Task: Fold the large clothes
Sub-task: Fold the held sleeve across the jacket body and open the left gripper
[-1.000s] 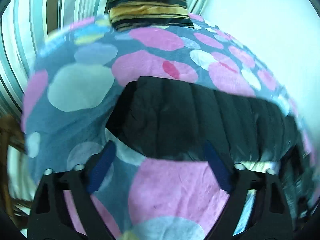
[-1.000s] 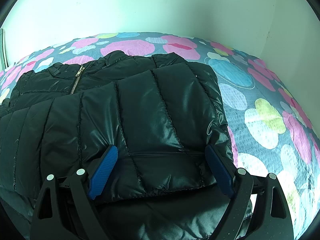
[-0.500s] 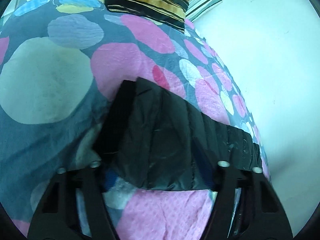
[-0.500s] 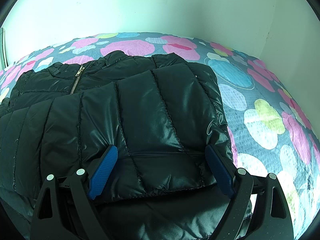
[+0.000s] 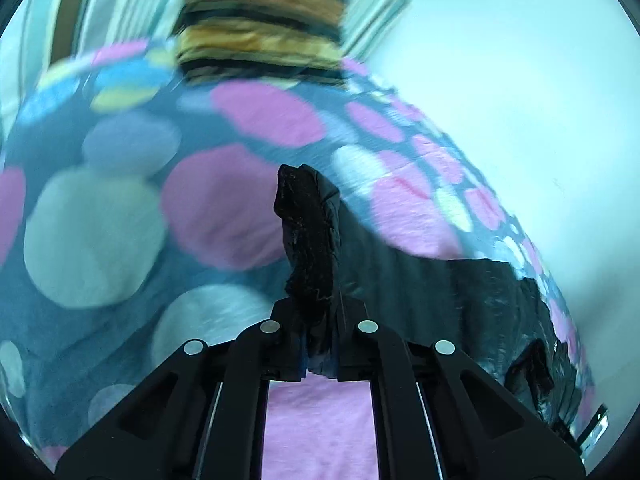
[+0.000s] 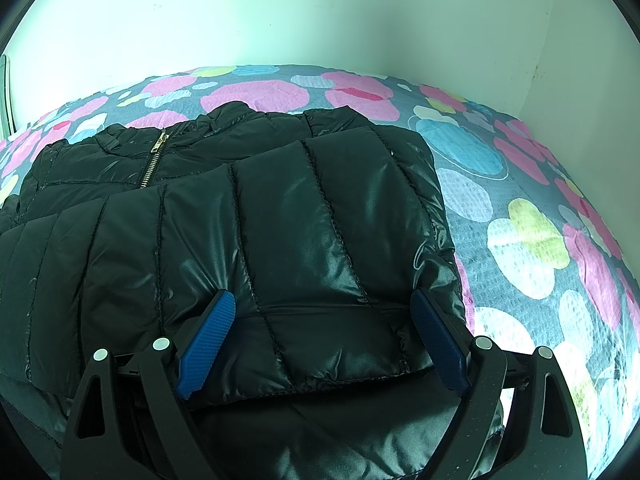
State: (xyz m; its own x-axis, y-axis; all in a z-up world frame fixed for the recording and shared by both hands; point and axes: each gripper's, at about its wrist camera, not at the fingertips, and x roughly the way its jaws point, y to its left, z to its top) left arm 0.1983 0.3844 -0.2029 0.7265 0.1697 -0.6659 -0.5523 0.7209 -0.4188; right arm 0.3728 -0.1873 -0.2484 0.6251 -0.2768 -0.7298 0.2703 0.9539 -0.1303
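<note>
Left gripper [image 5: 320,354] clamped on bunched edge of black puffer jacket [image 5: 310,236], right gripper [image 6: 320,336] spread wide over jacket panel, spotted bedspread [image 6: 520,232] beneath, striped pillow [image 5: 260,20] behind.

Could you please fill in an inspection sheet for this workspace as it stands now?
Surface: bed sheet, grey with pink, blue, white and yellow blots.
Job's things: black puffer jacket lying on the sheet, zip closed near the collar, a quilted panel folded across the front.
Clutter: striped pillow at the far end of the bed.
Grippers: left gripper shut on a bunched edge of the jacket, raised off the sheet; right gripper open over the folded panel, its pads not pinching the panel.
Cables: nothing seen.
Surroundings: pale wall meeting the bed at a corner; striped fabric behind the pillow.
</note>
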